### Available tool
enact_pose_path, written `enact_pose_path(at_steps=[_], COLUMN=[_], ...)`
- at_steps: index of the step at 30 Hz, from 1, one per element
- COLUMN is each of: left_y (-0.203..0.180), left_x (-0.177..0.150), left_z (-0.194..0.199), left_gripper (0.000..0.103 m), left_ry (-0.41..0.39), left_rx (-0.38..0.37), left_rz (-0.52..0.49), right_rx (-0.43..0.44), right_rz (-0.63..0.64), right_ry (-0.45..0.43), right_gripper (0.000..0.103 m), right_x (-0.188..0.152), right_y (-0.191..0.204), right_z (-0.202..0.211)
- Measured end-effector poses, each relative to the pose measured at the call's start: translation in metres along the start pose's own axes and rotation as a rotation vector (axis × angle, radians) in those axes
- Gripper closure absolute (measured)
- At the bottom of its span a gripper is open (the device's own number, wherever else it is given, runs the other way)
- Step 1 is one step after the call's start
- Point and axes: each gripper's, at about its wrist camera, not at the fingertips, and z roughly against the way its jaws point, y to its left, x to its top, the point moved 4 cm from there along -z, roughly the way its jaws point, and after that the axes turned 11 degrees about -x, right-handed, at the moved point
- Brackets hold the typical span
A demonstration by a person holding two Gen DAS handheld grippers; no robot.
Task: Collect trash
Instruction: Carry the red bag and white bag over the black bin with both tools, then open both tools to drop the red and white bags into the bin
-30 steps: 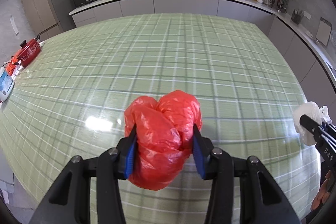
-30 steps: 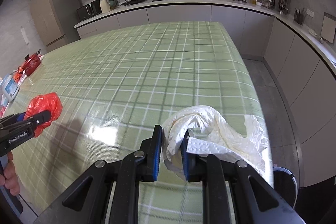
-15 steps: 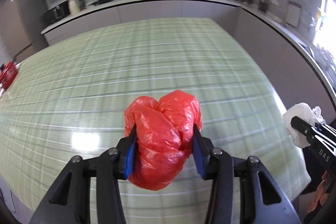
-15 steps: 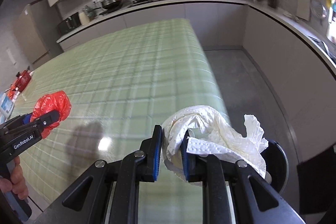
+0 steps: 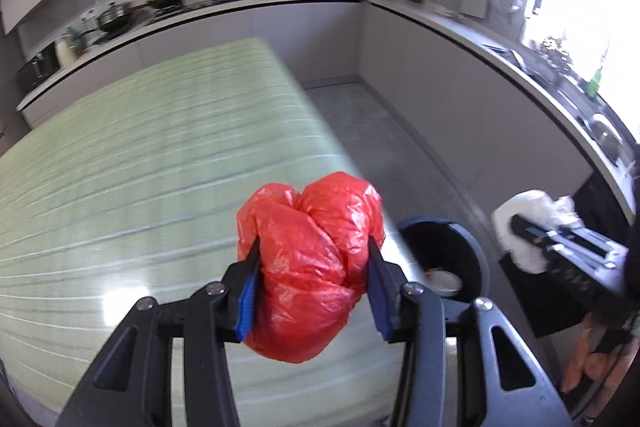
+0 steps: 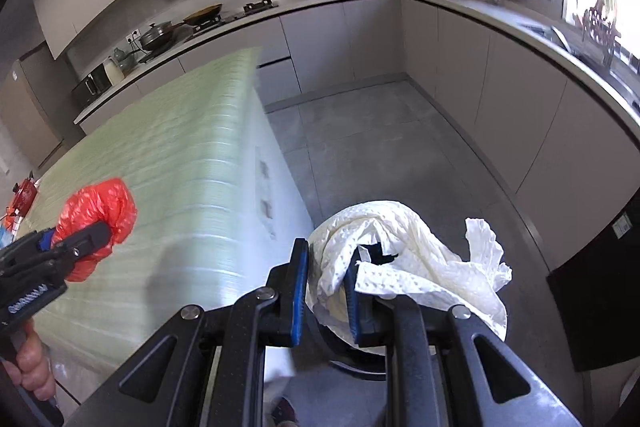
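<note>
My left gripper is shut on a crumpled red plastic bag, held over the right edge of the green checked table. It also shows at the left of the right wrist view as the left gripper with the red bag. My right gripper is shut on a wad of white paper towel above the floor beside the table. From the left wrist view the right gripper and the white towel hang at the right. A black round bin stands on the floor below, with something pale inside.
Grey kitchen cabinets run along the far wall and the right side, with a worktop full of pots and utensils. Grey tiled floor lies between table and cabinets. A red kettle sits at the table's far left. A hand holds the left gripper's handle.
Both grippers have swung to the right, off the middle of the table toward its right edge. The floor and the black bin have come into view. Both grips are unchanged.
</note>
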Motion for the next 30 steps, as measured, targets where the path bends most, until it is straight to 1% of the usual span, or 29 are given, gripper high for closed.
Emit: enact_pose_path(at_steps=[2, 3, 5, 6, 9, 12, 13, 14, 15, 16, 17, 18, 19, 22, 24, 28, 30], left_y=[-0.026, -0.033, -0.056, -0.061, -0.069, -0.068, -0.066, -0.063, -0.061, -0.058, -0.057, -0.058, -0.057, -0.056, -0.053, -0.061, -0.065], left_x=[0.005, 0.008, 0.009, 0.009, 0.006, 0.005, 0.005, 0.004, 0.0, -0.002, -0.004, -0.005, -0.004, 0.001, 0.003, 0.001, -0.002], left_z=[-0.02, -0.031, -0.063, -0.074, -0.111, -0.137, -0.145, -0.153, -0.159, -0.164, -0.168, -0.172, -0.173, -0.166, -0.155, -0.129, -0.108], left_gripper=[0.056, 0.055, 0.055, 0.054, 0.051, 0.05, 0.048, 0.041, 0.034, 0.031, 0.027, 0.024, 0.024, 0.023, 0.023, 0.023, 0.023], left_ry=[0.018, 0.033, 0.087, 0.101, 0.152, 0.19, 0.204, 0.219, 0.233, 0.244, 0.253, 0.264, 0.263, 0.239, 0.228, 0.198, 0.177], left_rx=[-0.009, -0.018, -0.005, -0.003, 0.051, 0.098, 0.12, 0.136, 0.153, 0.165, 0.171, 0.145, 0.159, 0.168, 0.172, 0.131, 0.113], left_rz=[0.007, 0.009, 0.002, 0.006, 0.03, 0.057, 0.065, 0.076, 0.09, 0.099, 0.103, 0.087, 0.084, 0.122, 0.148, 0.179, 0.183], right_rx=[0.005, 0.028, 0.065, 0.076, 0.156, 0.221, 0.239, 0.259, 0.278, 0.295, 0.309, 0.318, 0.321, 0.327, 0.305, 0.265, 0.251], right_rz=[0.026, 0.047, 0.077, 0.1, 0.137, 0.182, 0.191, 0.203, 0.211, 0.202, 0.188, 0.181, 0.178, 0.189, 0.195, 0.163, 0.153], right_ry=[0.025, 0.057, 0.091, 0.106, 0.148, 0.172, 0.181, 0.189, 0.21, 0.233, 0.237, 0.238, 0.236, 0.222, 0.22, 0.192, 0.18], right_gripper=[0.084, 0.084, 0.084, 0.084, 0.084, 0.084, 0.08, 0.064, 0.05, 0.033, 0.031, 0.031, 0.031, 0.031, 0.031, 0.031, 0.031], right_x=[-0.003, -0.007, -0.014, -0.017, -0.028, -0.037, -0.041, -0.042, -0.045, -0.046, -0.045, -0.044, -0.043, -0.039, -0.035, -0.029, -0.028], right_y=[-0.025, -0.039, -0.059, -0.064, -0.077, -0.077, -0.077, -0.076, -0.077, -0.08, -0.084, -0.087, -0.09, -0.095, -0.098, -0.118, -0.126], right_z=[-0.013, -0.024, -0.041, -0.049, -0.079, -0.105, -0.113, -0.123, -0.136, -0.146, -0.152, -0.154, -0.156, -0.149, -0.144, -0.121, -0.106])
